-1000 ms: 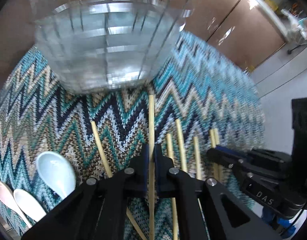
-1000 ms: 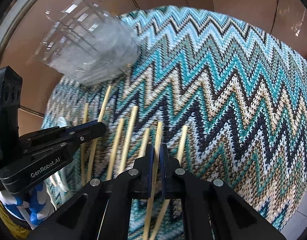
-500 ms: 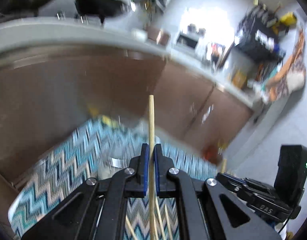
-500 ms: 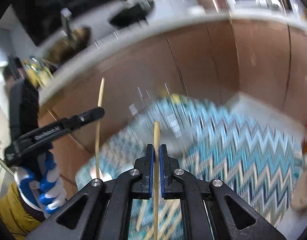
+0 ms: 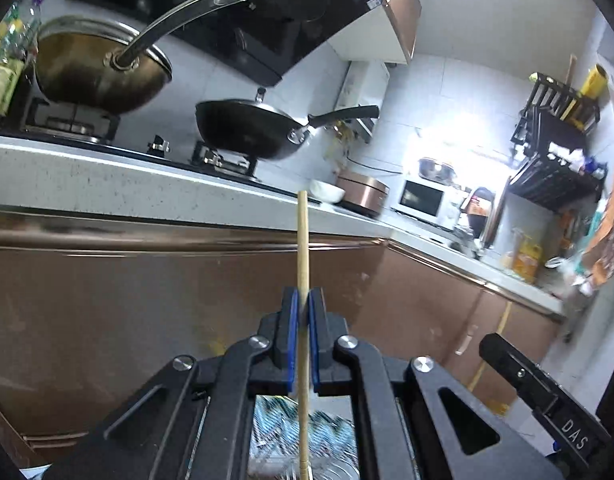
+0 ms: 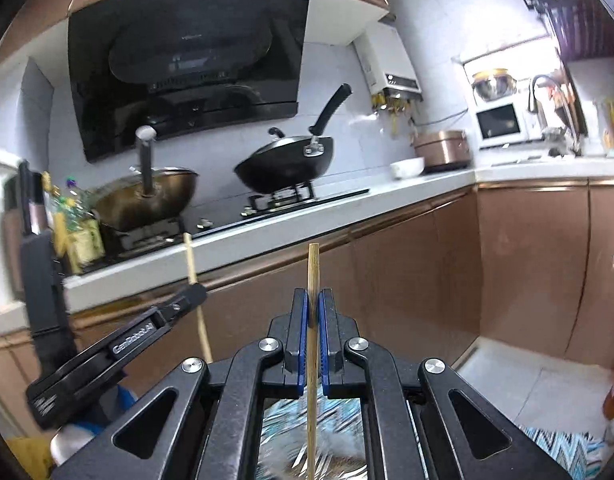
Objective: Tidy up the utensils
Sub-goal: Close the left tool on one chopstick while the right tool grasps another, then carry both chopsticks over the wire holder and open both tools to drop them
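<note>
My left gripper (image 5: 301, 300) is shut on a wooden chopstick (image 5: 302, 240) and holds it upright, tip up, in front of the cabinets. My right gripper (image 6: 313, 300) is shut on another wooden chopstick (image 6: 313, 268), also upright. In the right wrist view the left gripper (image 6: 193, 292) shows at the left with its chopstick (image 6: 190, 256). In the left wrist view the right gripper (image 5: 495, 344) shows at the lower right with its chopstick (image 5: 505, 318). The zigzag mat (image 6: 563, 452) and a blurred clear holder (image 5: 275, 448) lie below, mostly hidden by the grippers.
Brown cabinet fronts (image 5: 107, 300) and a white counter edge (image 5: 107, 184) stand ahead. On the hob sit a steel wok (image 5: 99, 68) and a black wok (image 5: 251, 128). A rice cooker (image 6: 443, 148) and microwave (image 6: 499, 124) stand farther right.
Both grippers have lifted their chopsticks off the mat and tilted upward. The views swung from the mat to the kitchen counter and wall.
</note>
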`<state>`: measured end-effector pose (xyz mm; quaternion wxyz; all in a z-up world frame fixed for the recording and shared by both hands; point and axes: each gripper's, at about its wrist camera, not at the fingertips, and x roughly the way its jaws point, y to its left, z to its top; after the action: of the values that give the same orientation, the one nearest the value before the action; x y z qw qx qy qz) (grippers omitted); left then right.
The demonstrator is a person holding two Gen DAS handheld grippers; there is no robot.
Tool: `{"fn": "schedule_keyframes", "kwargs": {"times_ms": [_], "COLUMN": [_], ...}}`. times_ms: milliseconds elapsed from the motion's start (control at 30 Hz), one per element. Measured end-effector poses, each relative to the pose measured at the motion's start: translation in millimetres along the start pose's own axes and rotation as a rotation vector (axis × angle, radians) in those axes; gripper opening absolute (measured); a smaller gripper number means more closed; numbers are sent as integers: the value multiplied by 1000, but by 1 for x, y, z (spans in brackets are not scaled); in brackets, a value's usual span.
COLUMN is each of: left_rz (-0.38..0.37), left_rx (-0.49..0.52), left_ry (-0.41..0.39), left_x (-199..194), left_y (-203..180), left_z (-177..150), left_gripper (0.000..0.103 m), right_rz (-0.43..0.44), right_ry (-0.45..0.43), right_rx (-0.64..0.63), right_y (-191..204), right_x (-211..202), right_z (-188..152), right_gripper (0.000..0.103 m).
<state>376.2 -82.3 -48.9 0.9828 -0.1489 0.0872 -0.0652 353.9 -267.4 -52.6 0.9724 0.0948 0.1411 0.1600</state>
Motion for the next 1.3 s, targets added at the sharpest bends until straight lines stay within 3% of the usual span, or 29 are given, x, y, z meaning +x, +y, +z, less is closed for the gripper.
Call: {"fn": "schedule_keyframes", "kwargs": {"times_ms": [200,433,500,533,567,700,867,1033,1300], "left_rz": [79,94,83,78,70,51,57,62,41], "left_rx": [64,75,85,80,71,75,98,134,155], "left_ry": [-44,-24,6,15,25,42,14,-18,5], "left_x": [20,27,24,22,18,-7,-62,-119,-192], "left_y": [-8,-5,-6,-5,-3,-2,0,-5,-16], "left_z": [-44,-77,-81,-81,-79,-63,-19,16,46], "left_gripper": [5,8,18,27,30,32,48,49,49], "right_rz": [-82,-116,-114,-115,-114,-108,-117,-152,-181], "right_ry": [-11,37,47,47,49,38,9,-1,-11], "right_rx": [-13,-1,-10,-13,-17,-34,-30,-55,-121], "right_y": [-14,-22,-18,-17,-14,-3,9,28,72], "right_x": [22,37,34,31,28,6,-37,-85,-161], "right_z": [-30,-68,-71,-71,-68,-53,-23,6,33], "right_gripper": [6,7,16,26,30,30,31,31,30]}}
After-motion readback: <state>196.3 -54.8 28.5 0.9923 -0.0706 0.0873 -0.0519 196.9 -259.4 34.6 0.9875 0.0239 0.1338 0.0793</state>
